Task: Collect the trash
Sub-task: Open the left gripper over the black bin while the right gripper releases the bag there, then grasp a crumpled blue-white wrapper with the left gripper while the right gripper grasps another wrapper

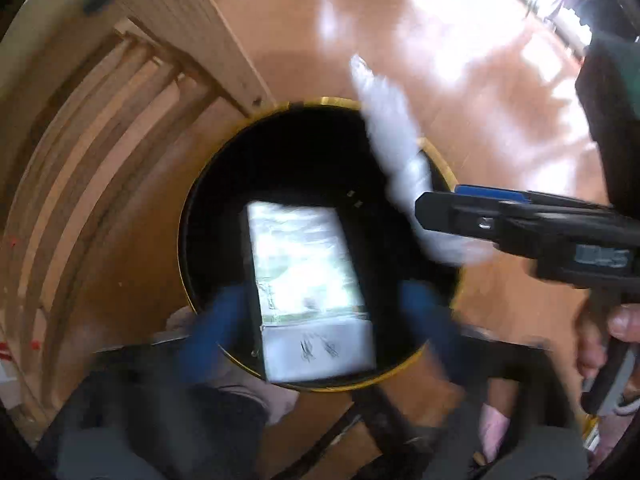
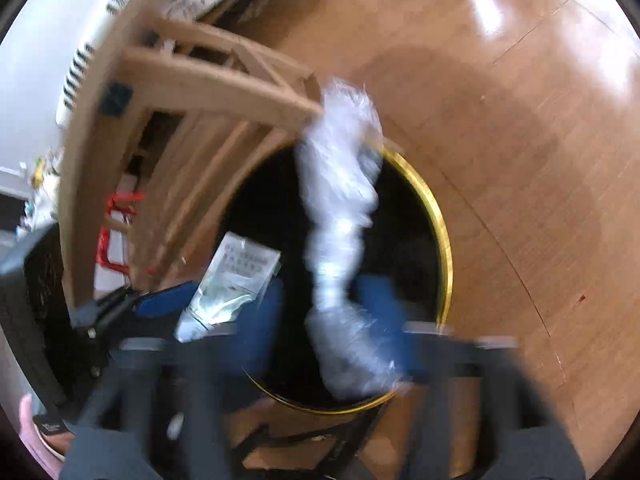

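- Black bin (image 1: 280, 152) with gold rim, on the wooden floor (image 1: 460, 60) beside a wooden chair (image 1: 168, 40).
- Left gripper (image 1: 320, 312) over the bin mouth, fingers spread, flat plastic packet (image 1: 312, 280) between them; contact unclear through blur.
- Right gripper (image 2: 320, 320) above the bin, fingers spread either side of crumpled plastic wrap (image 2: 340, 208); grip unclear.

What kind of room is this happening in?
Probably a room in a home, perhaps a dining or living area. There is a glossy wooden floor, wooden furniture with slats that looks like a chair, and a black bin with a gold rim standing on the floor.
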A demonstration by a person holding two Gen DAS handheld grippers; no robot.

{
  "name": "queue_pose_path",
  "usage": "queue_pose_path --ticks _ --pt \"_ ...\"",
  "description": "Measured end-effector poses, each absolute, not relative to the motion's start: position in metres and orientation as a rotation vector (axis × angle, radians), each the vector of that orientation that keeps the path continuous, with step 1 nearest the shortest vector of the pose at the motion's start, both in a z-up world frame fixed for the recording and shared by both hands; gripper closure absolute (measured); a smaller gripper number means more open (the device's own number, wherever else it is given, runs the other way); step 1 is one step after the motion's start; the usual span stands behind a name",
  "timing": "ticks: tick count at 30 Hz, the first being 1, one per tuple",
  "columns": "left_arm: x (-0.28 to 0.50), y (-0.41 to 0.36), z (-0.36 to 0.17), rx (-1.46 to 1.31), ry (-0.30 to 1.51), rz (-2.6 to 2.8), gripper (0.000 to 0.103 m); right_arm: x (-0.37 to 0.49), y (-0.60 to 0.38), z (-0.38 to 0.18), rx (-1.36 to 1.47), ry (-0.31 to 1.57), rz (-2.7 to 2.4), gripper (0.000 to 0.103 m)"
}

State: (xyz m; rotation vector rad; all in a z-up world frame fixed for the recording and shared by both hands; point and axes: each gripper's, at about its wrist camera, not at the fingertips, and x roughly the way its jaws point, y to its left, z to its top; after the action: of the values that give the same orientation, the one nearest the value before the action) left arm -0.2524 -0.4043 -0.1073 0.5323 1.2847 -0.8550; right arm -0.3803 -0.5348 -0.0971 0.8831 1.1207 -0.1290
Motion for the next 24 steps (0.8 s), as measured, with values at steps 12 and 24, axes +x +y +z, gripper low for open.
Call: queue_pose_path --ticks 12,24 --pt "-0.216 -0.254 0.052 0.205 0.952 -0.580 0.006 -0.356 -0.491 0.051 0.310 0.822 -0.129 0.007" --pt "-0.109 -0.095 0.037 0.089 1.034 -0.138 0.006 -0.189 -0.365 0.047 -0.084 0.929 0.082 0.007"
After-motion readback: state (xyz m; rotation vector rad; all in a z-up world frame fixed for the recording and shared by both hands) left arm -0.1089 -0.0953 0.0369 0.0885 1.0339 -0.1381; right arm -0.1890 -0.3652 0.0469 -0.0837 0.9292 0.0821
